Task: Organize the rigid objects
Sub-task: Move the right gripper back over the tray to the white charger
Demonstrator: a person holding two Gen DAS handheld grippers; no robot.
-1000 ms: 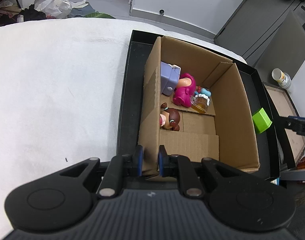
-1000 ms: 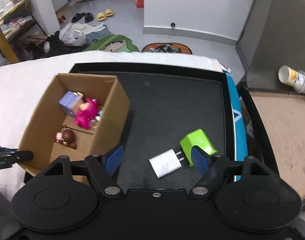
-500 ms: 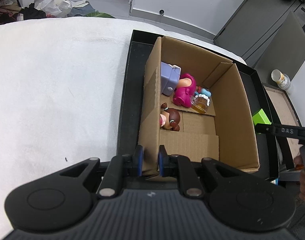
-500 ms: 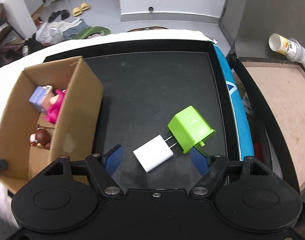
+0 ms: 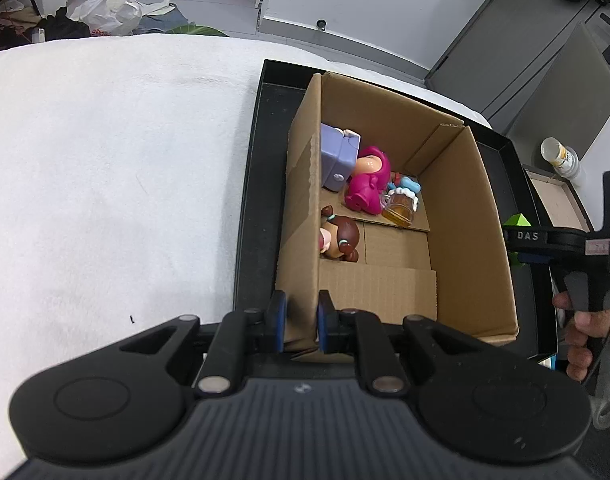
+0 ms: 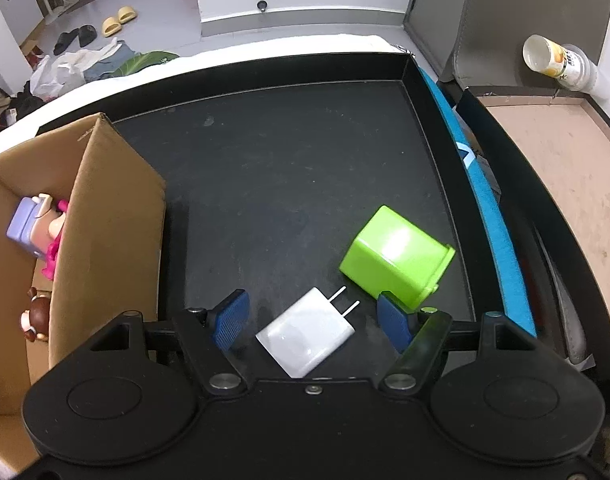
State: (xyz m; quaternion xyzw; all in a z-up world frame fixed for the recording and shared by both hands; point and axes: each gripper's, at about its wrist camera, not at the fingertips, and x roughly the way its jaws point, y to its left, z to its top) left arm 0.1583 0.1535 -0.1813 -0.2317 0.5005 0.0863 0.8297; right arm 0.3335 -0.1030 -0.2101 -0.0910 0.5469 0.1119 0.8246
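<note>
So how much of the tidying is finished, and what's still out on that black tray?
Looks partly done. Several toys, among them a pink figure and a brown-haired doll, already lie in the cardboard box, whose wall the left gripper pinches. In hand: the right gripper straddles the white charger, jaws closing, pads not yet touching. Left: that charger and the green block beside it on the black tray.

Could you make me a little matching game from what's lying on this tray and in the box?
Things:
1. white charger
2. green block
3. pink figure
4. cardboard box

Places:
A. pinched at its wall by the left gripper
B. between the right gripper's closing jaws
C. inside the box
D. on the black tray, by the charger's prongs

Pairs: 1-B, 2-D, 3-C, 4-A
</note>
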